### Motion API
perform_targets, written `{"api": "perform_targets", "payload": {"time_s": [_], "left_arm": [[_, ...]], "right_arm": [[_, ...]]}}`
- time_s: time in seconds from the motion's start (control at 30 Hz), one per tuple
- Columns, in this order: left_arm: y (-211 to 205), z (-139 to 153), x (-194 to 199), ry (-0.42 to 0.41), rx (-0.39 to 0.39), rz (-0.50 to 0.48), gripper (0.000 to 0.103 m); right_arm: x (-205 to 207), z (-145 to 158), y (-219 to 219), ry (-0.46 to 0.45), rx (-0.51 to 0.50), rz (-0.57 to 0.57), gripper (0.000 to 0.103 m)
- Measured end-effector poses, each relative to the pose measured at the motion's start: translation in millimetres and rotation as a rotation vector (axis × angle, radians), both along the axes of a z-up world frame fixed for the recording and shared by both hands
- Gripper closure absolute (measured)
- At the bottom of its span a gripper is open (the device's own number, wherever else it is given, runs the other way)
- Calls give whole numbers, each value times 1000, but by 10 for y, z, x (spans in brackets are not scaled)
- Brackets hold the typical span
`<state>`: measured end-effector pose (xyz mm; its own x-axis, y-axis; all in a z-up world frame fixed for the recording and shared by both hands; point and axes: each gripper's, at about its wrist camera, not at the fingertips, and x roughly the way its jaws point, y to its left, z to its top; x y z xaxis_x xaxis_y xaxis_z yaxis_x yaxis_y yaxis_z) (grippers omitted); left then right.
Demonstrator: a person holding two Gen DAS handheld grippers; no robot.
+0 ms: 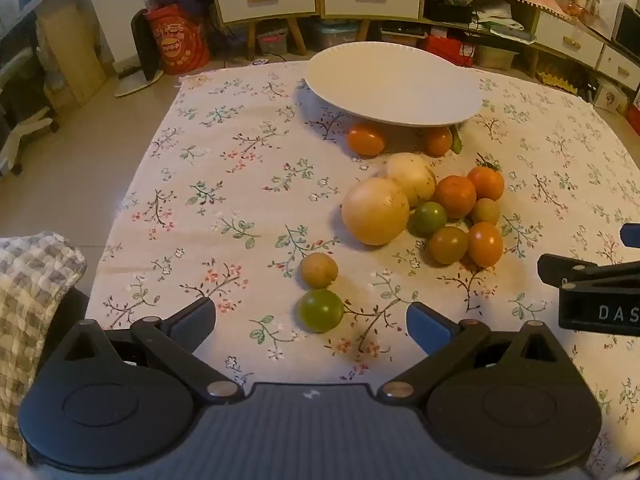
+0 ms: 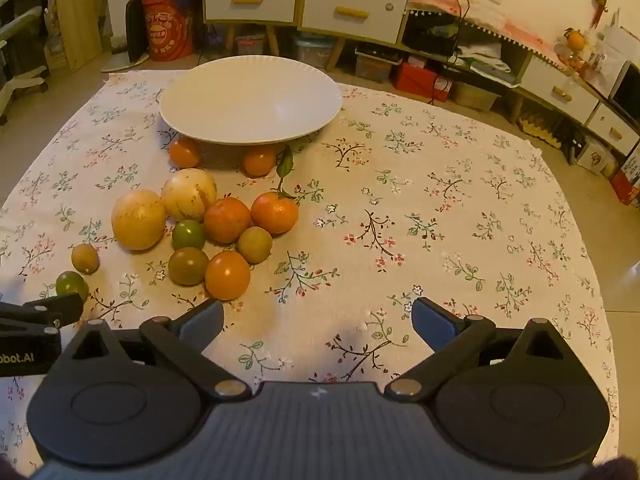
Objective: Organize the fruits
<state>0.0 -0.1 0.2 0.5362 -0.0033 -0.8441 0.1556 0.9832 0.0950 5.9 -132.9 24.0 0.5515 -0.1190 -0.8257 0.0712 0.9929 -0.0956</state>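
Your left gripper and right gripper are spread wide, holding nothing. The wide white ceramic plate is bare; every round orange, yellow and green fruit lies on the cloth before that plate. Nothing is sorted.

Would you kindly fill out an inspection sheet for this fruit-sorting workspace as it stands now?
Surface: floral tablecloth covers the table.
Job's things: white plate holds no fruit; the fruit pile lies on the cloth in front of it, two orange fruits at its near rim; a green fruit and a brown fruit lie apart from the pile.
Clutter: nothing seen on the cloth.
Grippers: left gripper open, near the green fruit; right gripper open over bare cloth.
Cables: black cable hangs by the cabinet.
Surroundings: drawer cabinets, red bag.
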Motion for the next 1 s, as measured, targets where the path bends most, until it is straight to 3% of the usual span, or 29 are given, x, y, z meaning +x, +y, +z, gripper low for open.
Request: {"api": "perform_targets", "payload": {"time_s": [1.0], "left_arm": [[-54,-36,-22,22,-24,-12,15]], "right_arm": [[-29,20,29,0,34,20,2]]}}
